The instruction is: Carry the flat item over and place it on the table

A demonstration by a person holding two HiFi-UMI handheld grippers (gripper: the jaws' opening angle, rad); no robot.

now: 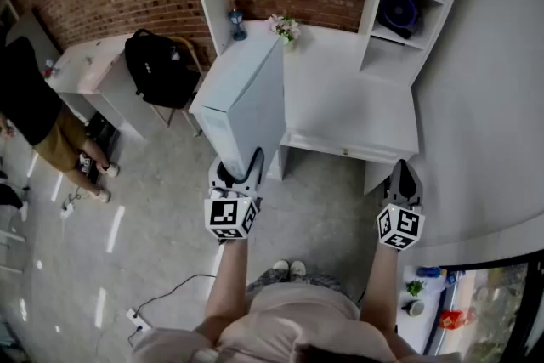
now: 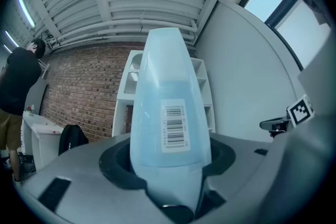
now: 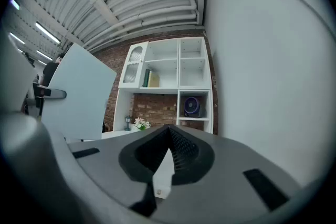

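white table (image 1: 348, 110) ahead; left gripper (image 1: 242, 172) carries the flat item (image 1: 242, 98) upright near its front edge, right gripper (image 1: 404, 174) closed, empty; next, lay it down.

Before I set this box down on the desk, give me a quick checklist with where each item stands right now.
1. Left gripper clamped on the box: ok, its jaws grip the box's lower end.
2. Right gripper free to help: ok, jaws together with nothing between them.
3. Bare space on the desk: ok, only the flowers and a small lamp stand at the back.
4. Box above the desk: not ok, it is by the desk's left edge, mostly over the floor.
5. Box turned flat: not ok, it stands on end.
6. Grip firm enough: cannot tell.
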